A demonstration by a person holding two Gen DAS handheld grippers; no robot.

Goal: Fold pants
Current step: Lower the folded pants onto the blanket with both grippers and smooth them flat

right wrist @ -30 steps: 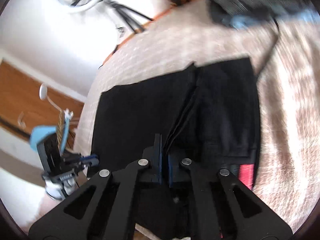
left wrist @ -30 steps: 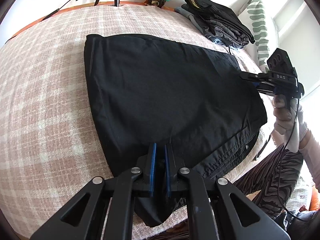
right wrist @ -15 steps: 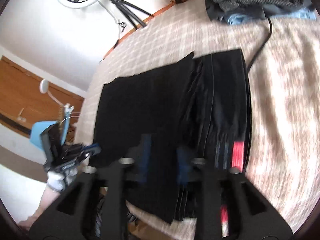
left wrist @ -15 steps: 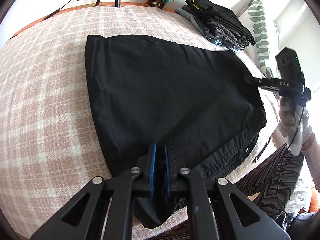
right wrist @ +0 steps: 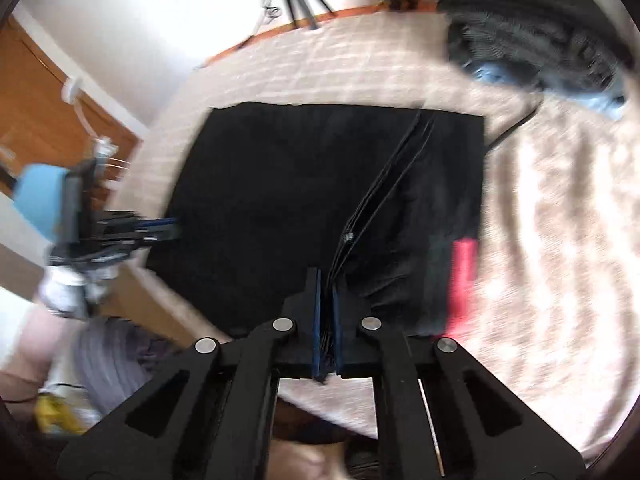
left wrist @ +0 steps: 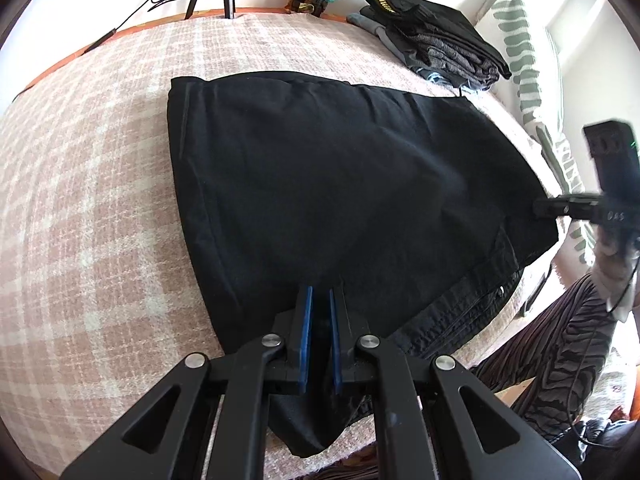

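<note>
Left wrist view: pants lie lengthwise away from the camera; both tools pinch their near hem.

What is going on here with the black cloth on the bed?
A person with a gripper in each hand is folding black pants on a plaid blanket. The left gripper is shut on a near corner of the fabric; the right gripper is shut on the layered edge at the other side. A stack of folded clothes sits at the far edge.
</note>
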